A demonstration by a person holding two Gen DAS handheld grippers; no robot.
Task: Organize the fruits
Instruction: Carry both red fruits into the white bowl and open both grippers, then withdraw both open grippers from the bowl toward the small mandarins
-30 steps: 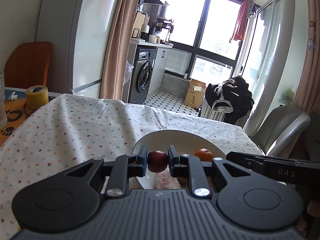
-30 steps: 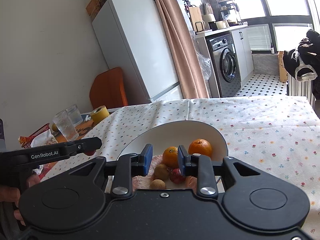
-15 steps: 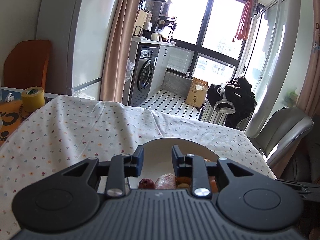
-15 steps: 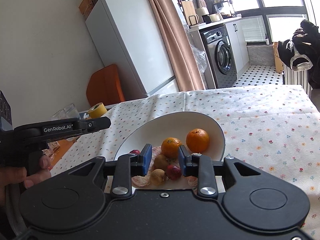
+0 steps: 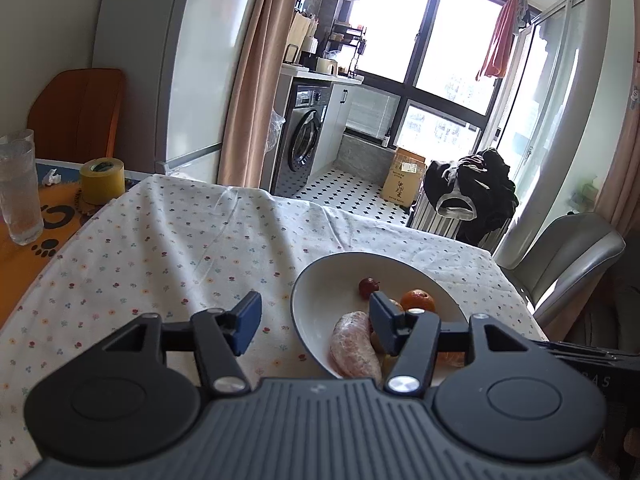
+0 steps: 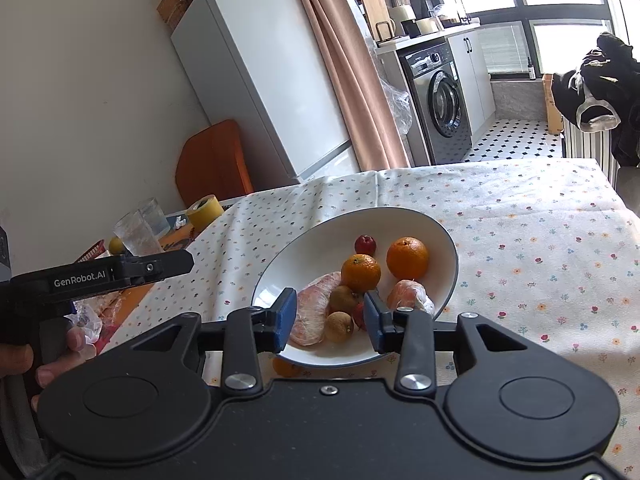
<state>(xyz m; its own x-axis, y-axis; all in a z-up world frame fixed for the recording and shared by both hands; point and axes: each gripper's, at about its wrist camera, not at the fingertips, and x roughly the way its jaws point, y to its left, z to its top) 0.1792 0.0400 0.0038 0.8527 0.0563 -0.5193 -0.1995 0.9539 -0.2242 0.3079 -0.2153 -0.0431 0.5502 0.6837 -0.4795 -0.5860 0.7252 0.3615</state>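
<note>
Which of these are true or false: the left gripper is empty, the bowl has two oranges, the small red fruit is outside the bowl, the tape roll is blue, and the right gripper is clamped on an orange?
1. The left gripper is open and empty. True.
2. Two oranges sit in the white bowl. True.
3. The small red fruit lies on the tablecloth. False: it lies inside the bowl, near the far side.
4. The tape roll is blue. False: it is yellow.
5. The right gripper is clamped on an orange. False: its jaws are open, holding nothing.
</note>
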